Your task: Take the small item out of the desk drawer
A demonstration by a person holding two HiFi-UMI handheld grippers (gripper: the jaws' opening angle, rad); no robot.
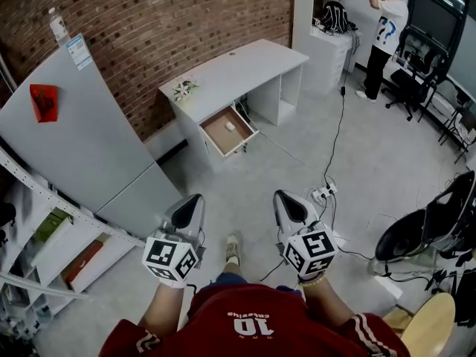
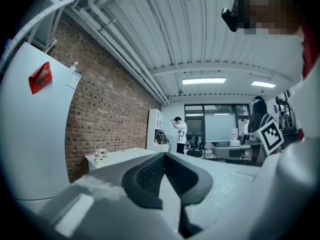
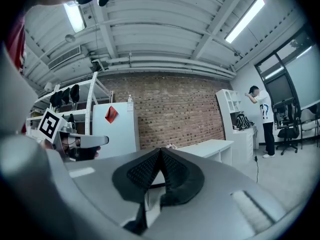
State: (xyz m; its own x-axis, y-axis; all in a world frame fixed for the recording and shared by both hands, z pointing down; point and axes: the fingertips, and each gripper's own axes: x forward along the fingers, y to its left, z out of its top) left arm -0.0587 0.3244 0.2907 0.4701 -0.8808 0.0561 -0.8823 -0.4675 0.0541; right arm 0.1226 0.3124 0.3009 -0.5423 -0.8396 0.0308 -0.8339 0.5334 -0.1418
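Item [image 1: 230,126] lies in the open drawer [image 1: 217,134], well ahead of left gripper [image 1: 196,198] and right gripper [image 1: 280,196], both closed and empty.

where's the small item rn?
Head view, upper centre: the small item lies inside the open drawer of the white desk, which stands against the brick wall.
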